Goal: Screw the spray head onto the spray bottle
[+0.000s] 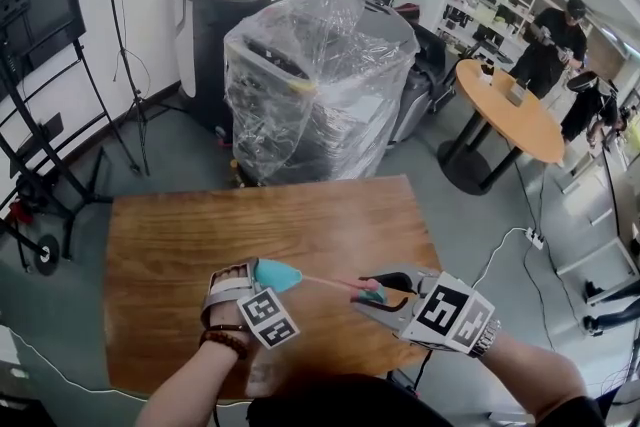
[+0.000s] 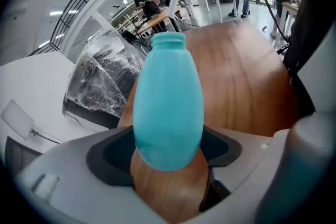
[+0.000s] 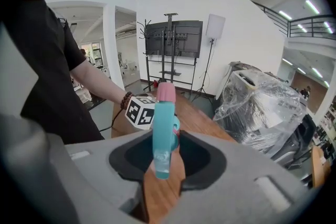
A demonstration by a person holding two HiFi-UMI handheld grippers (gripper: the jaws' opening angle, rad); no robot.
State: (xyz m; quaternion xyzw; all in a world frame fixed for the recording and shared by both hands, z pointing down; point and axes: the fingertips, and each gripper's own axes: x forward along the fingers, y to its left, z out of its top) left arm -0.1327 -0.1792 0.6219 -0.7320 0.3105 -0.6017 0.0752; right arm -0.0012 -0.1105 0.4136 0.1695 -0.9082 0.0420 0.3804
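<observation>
Threading has not begun. Left gripper [image 2: 168,165] clamps the teal spray bottle [image 2: 168,102] above the bench [image 1: 300,215], fingers [image 2: 68,176] spread wide; right gripper [image 3: 165,165] pinches the spray head [image 3: 164,123], whose dip tube [image 1: 325,283] meets the bottle's mouth. Seating and twisting remain.

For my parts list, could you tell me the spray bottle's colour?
The spray bottle is turquoise; see the left gripper view.

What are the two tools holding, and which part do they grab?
The left tool holds the blue bottle by its fat bottom end. The right tool holds the spray head by its blue middle.
</observation>
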